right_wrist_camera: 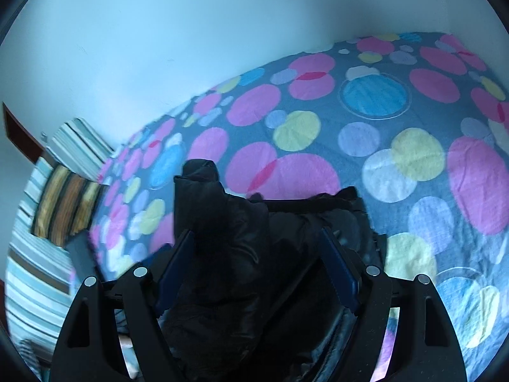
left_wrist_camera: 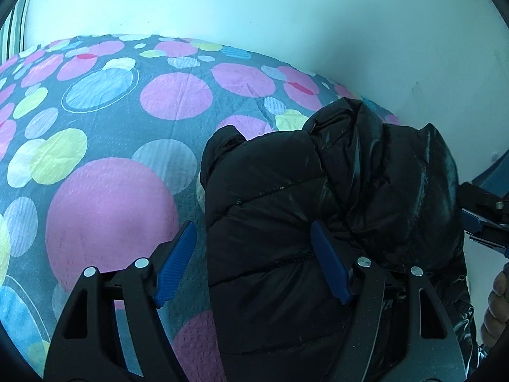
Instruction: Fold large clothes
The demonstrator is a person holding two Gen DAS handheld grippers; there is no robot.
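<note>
Left wrist: we see the black puffer jacket (left_wrist_camera: 286,222) bunched on the dotted bedspread (left_wrist_camera: 111,146).
Our left gripper (left_wrist_camera: 254,261) stands spread, straddling the jacket's edge; our right gripper (right_wrist_camera: 259,273) gapes around its folds, grip unclear.

The puffer jacket (left_wrist_camera: 286,197) between the pads of the left hand-held gripper (left_wrist_camera: 254,261) is glossy black, quilted in stitched bands. Both the left one and the right hand-held gripper (right_wrist_camera: 259,264) have black frames, silver rivets and ribbed blue pads (left_wrist_camera: 176,262). The bedsheet (left_wrist_camera: 111,133) beyond them is grey-blue with overlapping circles of pink, pale yellow, sky blue and lilac, red where pinks cross. Left of the right hand-held gripper, pillows (right_wrist_camera: 47,254) carry stripes: teal, white and brown, one orange and dark. The wall (left_wrist_camera: 286,9) is plain white
</note>
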